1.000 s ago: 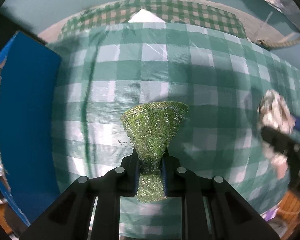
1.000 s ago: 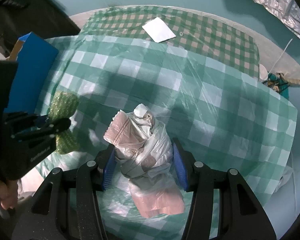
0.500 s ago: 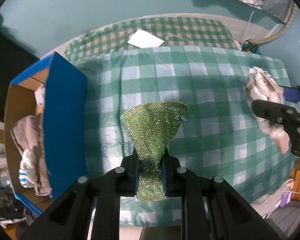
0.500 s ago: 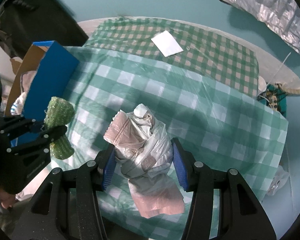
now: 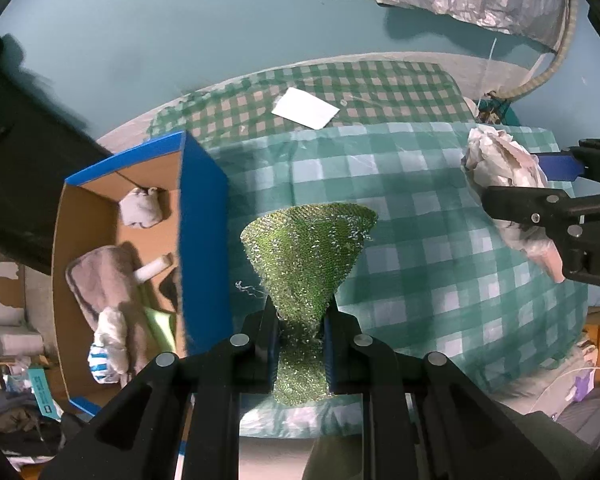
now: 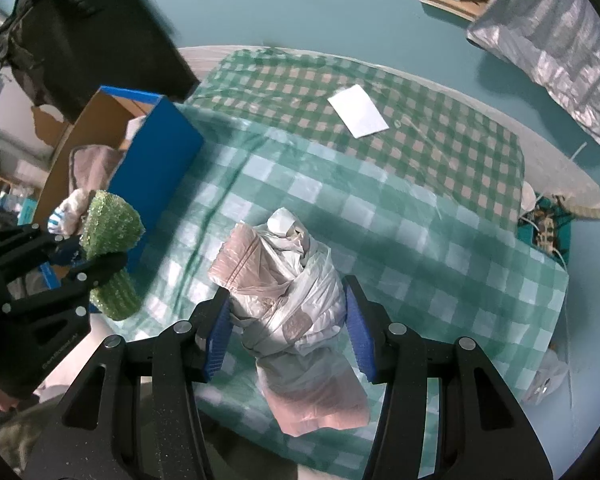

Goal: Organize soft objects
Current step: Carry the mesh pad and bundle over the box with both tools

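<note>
My left gripper (image 5: 299, 320) is shut on a green mesh scrubber (image 5: 308, 256) and holds it high above the green checked table (image 5: 440, 280). It also shows in the right wrist view (image 6: 110, 236). My right gripper (image 6: 286, 320) is shut on a crumpled white and pink plastic bag bundle (image 6: 284, 292), also held above the table; the bundle shows in the left wrist view (image 5: 504, 176). An open blue cardboard box (image 5: 200, 240) stands at the table's left edge, with cloths and rags (image 5: 108, 292) inside.
A white paper sheet (image 5: 305, 108) lies on the far checked cloth. A silver foil sheet (image 6: 556, 40) hangs at the upper right. A dark object (image 6: 88, 28) stands behind the box. Clutter lies on the floor at the left.
Both grippers have risen well above the table with their loads. The table looks smaller and the open box with its contents has come into view on the left.
</note>
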Demonstrator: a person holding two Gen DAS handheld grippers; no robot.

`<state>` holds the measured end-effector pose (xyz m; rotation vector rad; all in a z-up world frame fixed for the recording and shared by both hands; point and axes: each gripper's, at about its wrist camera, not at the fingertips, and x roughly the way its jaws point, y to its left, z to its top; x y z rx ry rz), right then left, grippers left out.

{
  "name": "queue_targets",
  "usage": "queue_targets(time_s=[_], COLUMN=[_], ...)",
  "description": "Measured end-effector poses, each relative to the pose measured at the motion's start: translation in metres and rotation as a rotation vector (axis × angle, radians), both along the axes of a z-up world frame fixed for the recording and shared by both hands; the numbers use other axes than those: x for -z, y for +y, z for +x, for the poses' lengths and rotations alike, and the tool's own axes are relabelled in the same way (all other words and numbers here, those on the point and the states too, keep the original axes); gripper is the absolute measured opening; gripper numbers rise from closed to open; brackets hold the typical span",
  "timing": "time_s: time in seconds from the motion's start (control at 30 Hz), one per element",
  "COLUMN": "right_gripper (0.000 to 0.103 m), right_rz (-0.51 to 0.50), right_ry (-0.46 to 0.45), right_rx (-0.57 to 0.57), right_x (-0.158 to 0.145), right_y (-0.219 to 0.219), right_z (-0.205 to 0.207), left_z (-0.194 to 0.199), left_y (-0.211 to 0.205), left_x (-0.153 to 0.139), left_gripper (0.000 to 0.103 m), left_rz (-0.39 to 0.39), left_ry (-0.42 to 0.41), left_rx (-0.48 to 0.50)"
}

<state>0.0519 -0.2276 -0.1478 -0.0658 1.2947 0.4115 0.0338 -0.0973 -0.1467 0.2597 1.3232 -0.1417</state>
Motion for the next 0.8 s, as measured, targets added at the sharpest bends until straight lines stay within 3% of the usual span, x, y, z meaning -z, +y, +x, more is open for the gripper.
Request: queue_targets(time_s=[0.8], right_gripper=[0.052], right_rz=[0.026], right_ry=[-0.051], right_rx=[-0.170], right_x=[-0.040], right_y=[0.103], right_z=[0.004], left_z=[-0.018], left_y=[0.095], left_x=[-0.026], left_gripper=[0.018], left_rz=[-0.017], left_ry=[-0.010], left_rx=[-0.180])
